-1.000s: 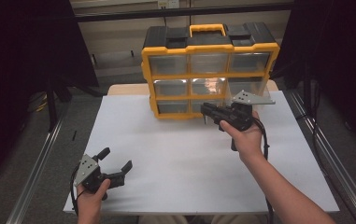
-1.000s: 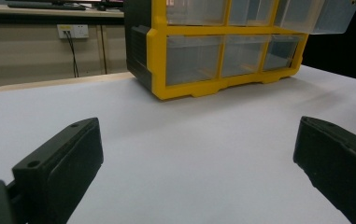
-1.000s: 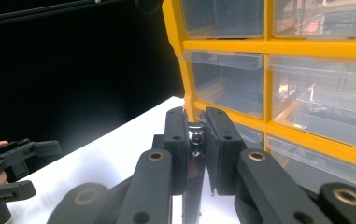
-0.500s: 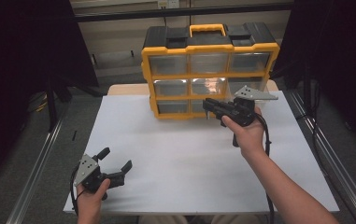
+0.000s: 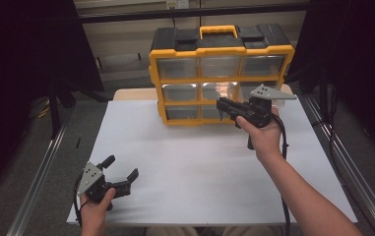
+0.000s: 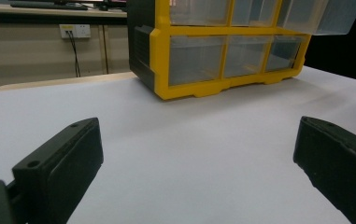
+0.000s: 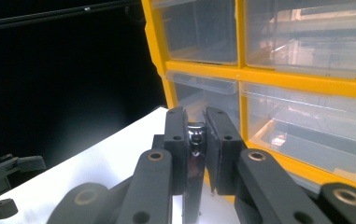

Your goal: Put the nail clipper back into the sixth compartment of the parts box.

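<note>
Holding a small shiny metal tool (image 7: 195, 154) pinched between the right gripper (image 5: 226, 107)'s closed jaws, just before the yellow-framed organiser of clear plastic drawers (image 5: 219, 73) at the far side. Aiming squarely at the chosen drawer. Resting the left gripper (image 5: 122, 173) near-left, jaws wide apart, gripping nothing.

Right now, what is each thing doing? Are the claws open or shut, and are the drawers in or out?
Left claw: open, holding nothing, low over the white table.
Right claw: shut on a small shiny metal piece, right in front of the drawer box.
Drawer box: upright at the table's far edge.
Middle-row right drawer: pulled out.
Bottom drawers: pushed in.
</note>
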`<state>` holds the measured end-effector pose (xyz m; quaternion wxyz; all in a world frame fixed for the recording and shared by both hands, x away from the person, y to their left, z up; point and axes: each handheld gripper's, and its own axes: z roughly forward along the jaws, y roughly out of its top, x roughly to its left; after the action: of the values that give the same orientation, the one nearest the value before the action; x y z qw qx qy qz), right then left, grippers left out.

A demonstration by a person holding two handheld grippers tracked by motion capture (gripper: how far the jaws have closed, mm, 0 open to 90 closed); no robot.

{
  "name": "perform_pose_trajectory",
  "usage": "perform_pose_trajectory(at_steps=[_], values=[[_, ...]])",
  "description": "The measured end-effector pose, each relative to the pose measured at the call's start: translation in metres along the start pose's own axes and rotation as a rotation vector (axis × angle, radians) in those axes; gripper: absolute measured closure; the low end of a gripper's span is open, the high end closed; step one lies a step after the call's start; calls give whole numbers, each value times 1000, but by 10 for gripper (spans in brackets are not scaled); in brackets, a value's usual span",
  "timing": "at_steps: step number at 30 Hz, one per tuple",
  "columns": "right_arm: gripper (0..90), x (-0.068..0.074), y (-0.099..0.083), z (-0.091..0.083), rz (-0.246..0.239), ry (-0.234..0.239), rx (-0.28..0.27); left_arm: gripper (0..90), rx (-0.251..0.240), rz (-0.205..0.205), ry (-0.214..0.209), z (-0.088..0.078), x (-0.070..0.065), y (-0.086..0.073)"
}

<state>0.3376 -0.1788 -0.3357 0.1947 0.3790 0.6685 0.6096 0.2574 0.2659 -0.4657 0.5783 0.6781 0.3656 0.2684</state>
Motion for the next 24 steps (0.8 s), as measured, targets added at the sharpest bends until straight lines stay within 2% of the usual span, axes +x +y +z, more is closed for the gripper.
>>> perform_pose_trajectory(at_steps=[10, 14, 24], values=[[805, -4, 8, -3, -7, -5, -4, 16, 10, 14, 5, 0, 1, 0], [804, -6, 10, -4, -5, -17, -5, 17, 1, 1, -5, 1, -1, 0], [805, -10, 18, -5, -6, -28, -18, 17, 4, 1, -9, 1, -1, -1]])
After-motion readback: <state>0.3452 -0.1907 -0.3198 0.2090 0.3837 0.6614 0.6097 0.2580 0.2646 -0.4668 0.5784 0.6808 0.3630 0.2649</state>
